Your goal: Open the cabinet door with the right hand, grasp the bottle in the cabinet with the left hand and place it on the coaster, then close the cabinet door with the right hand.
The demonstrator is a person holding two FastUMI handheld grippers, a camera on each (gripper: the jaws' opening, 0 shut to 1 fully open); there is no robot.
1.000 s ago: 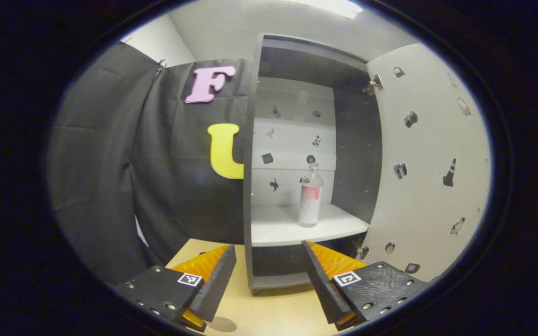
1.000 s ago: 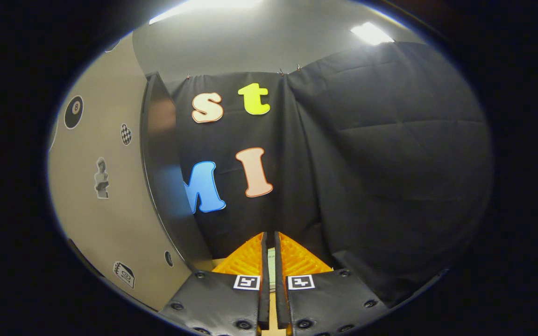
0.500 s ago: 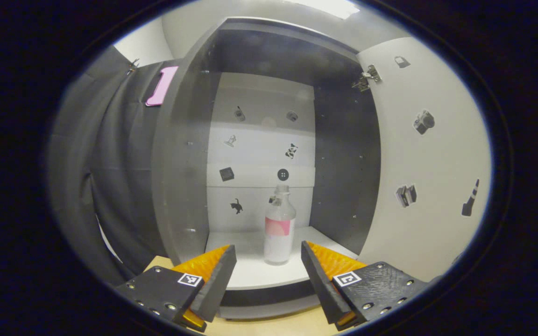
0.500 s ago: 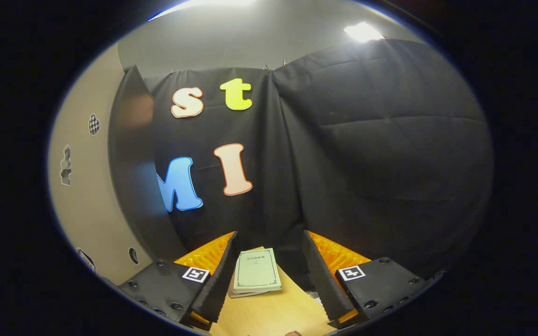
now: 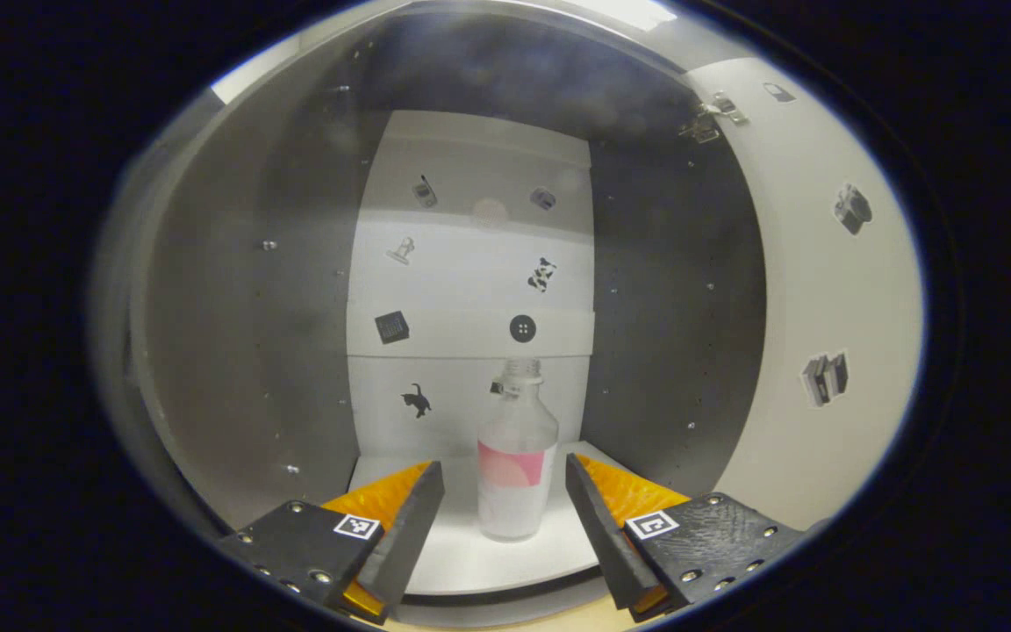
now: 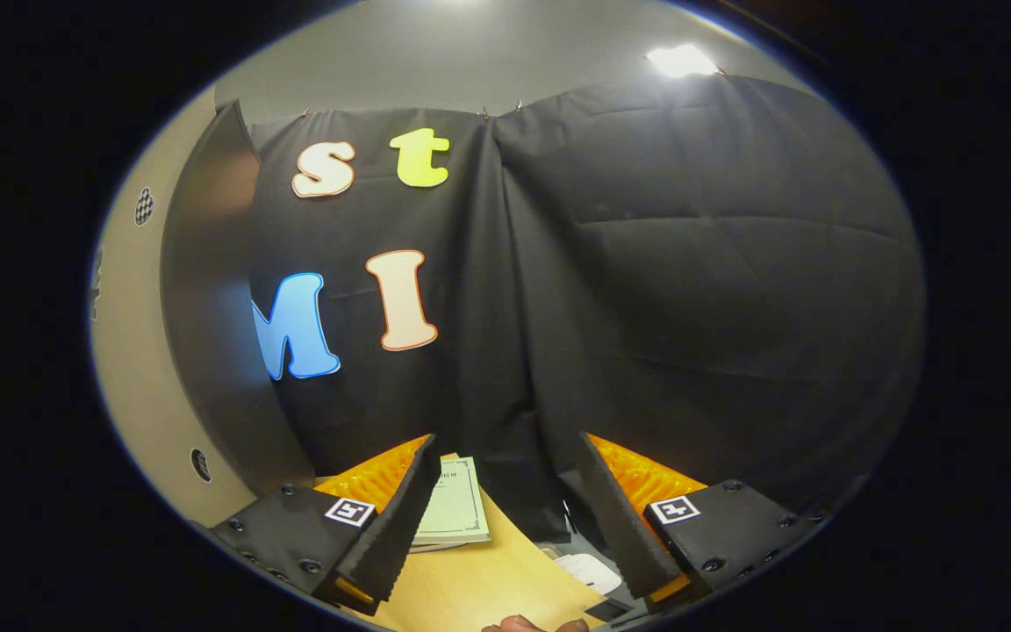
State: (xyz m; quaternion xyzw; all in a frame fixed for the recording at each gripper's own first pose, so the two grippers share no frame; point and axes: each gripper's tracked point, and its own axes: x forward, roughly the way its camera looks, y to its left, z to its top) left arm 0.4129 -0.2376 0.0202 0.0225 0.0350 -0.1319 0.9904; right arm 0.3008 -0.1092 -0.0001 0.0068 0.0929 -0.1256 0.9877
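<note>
In the left gripper view a clear bottle (image 5: 516,461) with a pink and white label stands upright on the white shelf (image 5: 470,553) inside the cabinet. My left gripper (image 5: 504,491) is open, and the bottle's lower body sits between its fingertips with a gap on each side. The cabinet door (image 5: 830,298) hangs open on the right. In the right gripper view my right gripper (image 6: 505,474) is open and holds nothing; the door (image 6: 132,351) stands at the far left, apart from the fingers.
Grey cabinet walls (image 5: 233,333) close in on both sides of the left gripper. In the right gripper view a pale green booklet (image 6: 455,509) lies on the wooden table (image 6: 479,588), a white object (image 6: 589,572) sits near the right finger, and a hand's fingertips (image 6: 532,624) show at the bottom.
My left gripper has moved forward into the cabinet until the bottle stands between its fingers. My right gripper has opened and drawn away to the right of the door.
</note>
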